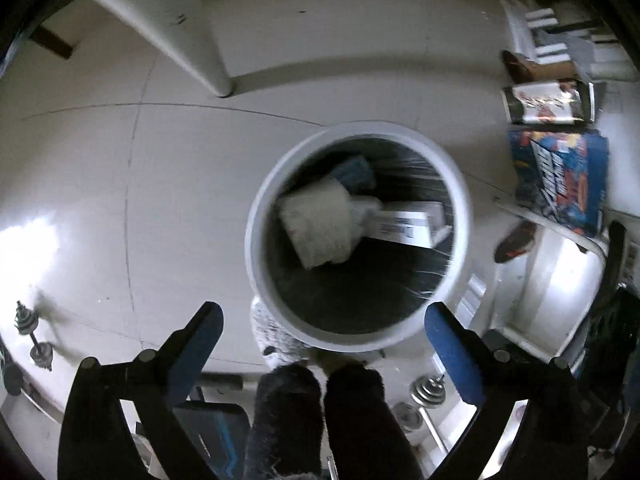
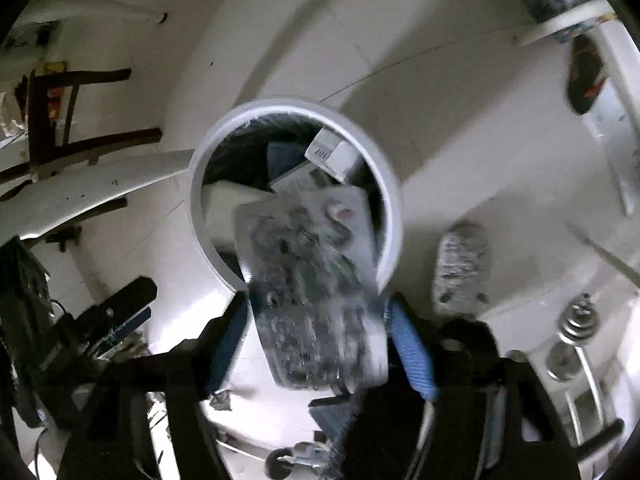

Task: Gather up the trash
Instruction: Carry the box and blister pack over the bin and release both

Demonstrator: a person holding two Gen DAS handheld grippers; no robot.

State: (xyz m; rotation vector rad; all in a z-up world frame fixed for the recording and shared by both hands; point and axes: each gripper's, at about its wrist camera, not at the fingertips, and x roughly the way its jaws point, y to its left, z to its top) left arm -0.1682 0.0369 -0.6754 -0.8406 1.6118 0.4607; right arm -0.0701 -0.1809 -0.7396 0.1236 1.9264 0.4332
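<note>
A round white trash bin (image 1: 256, 220) with a dark liner stands on the pale floor right below both grippers. In it lie a white crumpled wad (image 1: 316, 224), a white barcoded box (image 1: 408, 222) and a blue item (image 1: 354, 170). My left gripper (image 1: 324, 316) hangs over the bin's near rim, open wide, with nothing between its blue pads. In the right wrist view a grey printed packet (image 2: 312, 280), blurred, hangs between the fingers of my right gripper (image 2: 318, 300) above the bin (image 2: 196, 184). The jaws stand apart, with a gap on the packet's left side.
A person's speckled slipper (image 1: 276, 336) and dark trouser legs (image 1: 288, 412) stand just behind the bin. Dumbbells (image 1: 34, 336) lie on the floor at the left, another (image 2: 576, 324) at the right. Colourful boxes (image 1: 556, 176) are stacked at the right, and a white table leg (image 1: 188, 40) stands beyond.
</note>
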